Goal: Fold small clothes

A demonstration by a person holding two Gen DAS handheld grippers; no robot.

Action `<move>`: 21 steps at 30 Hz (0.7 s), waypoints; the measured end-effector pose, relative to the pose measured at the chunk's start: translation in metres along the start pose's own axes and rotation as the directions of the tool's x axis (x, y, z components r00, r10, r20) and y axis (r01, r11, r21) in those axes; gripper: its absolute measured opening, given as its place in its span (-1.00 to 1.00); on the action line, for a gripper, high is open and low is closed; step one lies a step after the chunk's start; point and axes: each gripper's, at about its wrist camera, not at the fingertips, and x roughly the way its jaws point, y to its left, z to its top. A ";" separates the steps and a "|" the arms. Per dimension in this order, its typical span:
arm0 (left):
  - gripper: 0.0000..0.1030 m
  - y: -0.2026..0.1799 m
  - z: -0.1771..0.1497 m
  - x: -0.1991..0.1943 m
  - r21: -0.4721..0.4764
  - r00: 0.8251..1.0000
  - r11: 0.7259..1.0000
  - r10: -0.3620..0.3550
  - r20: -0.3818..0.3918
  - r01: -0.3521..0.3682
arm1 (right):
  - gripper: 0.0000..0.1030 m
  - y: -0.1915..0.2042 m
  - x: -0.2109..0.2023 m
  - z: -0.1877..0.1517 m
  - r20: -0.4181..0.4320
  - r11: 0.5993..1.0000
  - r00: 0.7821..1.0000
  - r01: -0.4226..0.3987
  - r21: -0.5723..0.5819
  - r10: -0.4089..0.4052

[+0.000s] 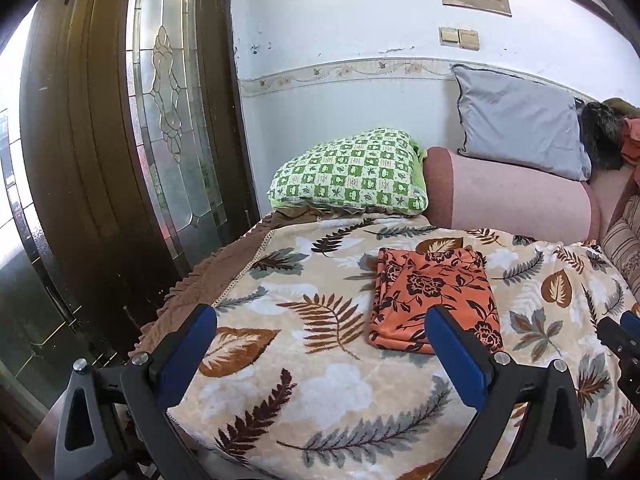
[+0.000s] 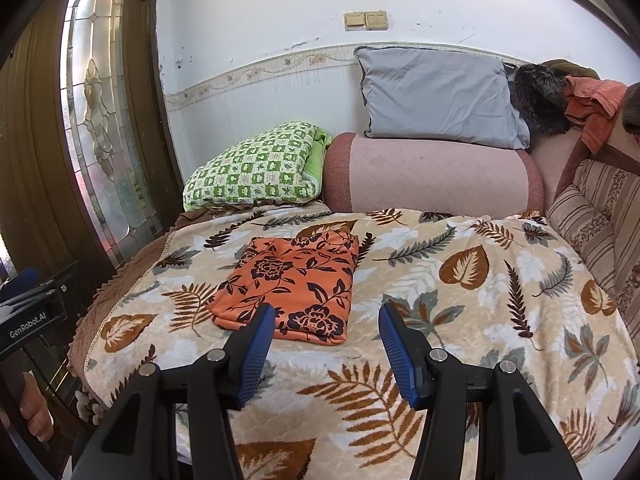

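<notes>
We see an orange cloth with a dark flower print (image 2: 294,284), folded into a neat rectangle, lying flat on a cream plush blanket patterned with brown and grey leaves (image 2: 460,300) that covers a bed. Our left claw (image 1: 320,344) hangs spread wide above the blanket's near edge, holding nothing. Our right claw (image 2: 326,344) is also spread and empty, just in front of the cloth's near edge. Behind the blanket sit a green-and-white checked cushion (image 2: 256,172), a pink bolster (image 2: 432,176) and a grey pillow (image 2: 436,96).
</notes>
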 end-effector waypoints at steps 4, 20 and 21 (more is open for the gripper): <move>1.00 0.001 0.000 -0.002 0.001 1.000 1.000 0.001 0.004 -0.001 | 0.13 0.002 -0.004 -0.002 0.004 1.000 1.000 -0.005 -0.001 0.005; 1.00 0.007 0.005 -0.033 0.017 0.999 1.000 0.001 0.043 -0.002 | 0.13 0.014 -0.029 0.001 0.041 1.000 0.999 -0.026 -0.011 0.027; 1.00 0.007 0.006 -0.035 0.016 0.999 1.000 0.000 0.046 -0.001 | 0.13 0.014 -0.031 0.002 0.045 1.000 0.999 -0.027 -0.011 0.028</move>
